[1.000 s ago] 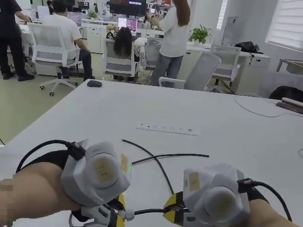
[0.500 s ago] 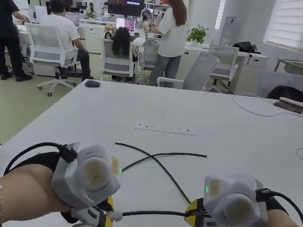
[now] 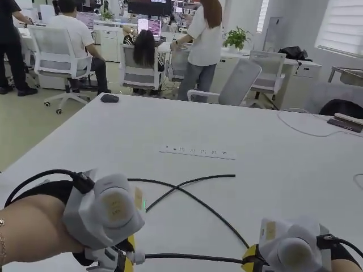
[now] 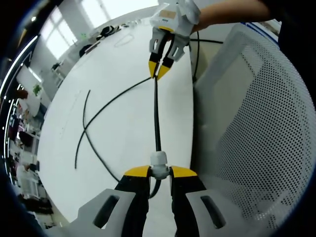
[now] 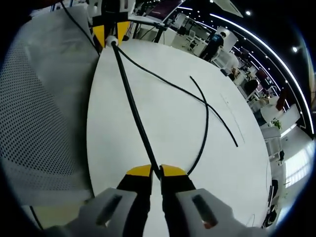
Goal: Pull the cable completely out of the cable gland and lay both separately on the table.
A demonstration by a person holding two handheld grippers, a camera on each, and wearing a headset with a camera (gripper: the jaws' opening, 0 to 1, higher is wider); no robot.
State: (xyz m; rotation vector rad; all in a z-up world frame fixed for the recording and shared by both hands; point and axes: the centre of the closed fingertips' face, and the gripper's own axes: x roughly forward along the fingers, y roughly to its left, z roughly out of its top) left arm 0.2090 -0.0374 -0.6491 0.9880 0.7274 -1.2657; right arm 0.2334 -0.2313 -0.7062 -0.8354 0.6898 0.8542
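- Over on one side, the left gripper (image 4: pixel 159 172) has its yellow jaws pinched in on the white cable gland (image 4: pixel 159 162) from both sides; that's a firm hold, low over the near edge of the table (image 3: pixel 170 130)
- The right gripper (image 5: pixel 154 173) has its jaws closed right down on the black cable (image 5: pixel 131 98); nothing else is in its grasp
- Here's the line that matters: the cable runs straight and taut from the gland's mouth to the right gripper; its long axis follows the near table edge, left to right in the head view; the right gripper sits squarely on that axis, well apart from the gland
- The cable is not out yet; it enters the gland
- Two slack strands (image 3: pixel 193 198) cross on the table beyond; one seems to lead round behind the gland, so I'd judge there's length left to draw through
- The coming pull belongs to the right gripper, straight along that axis, away from the left; an off-axis tug could bind in the gland
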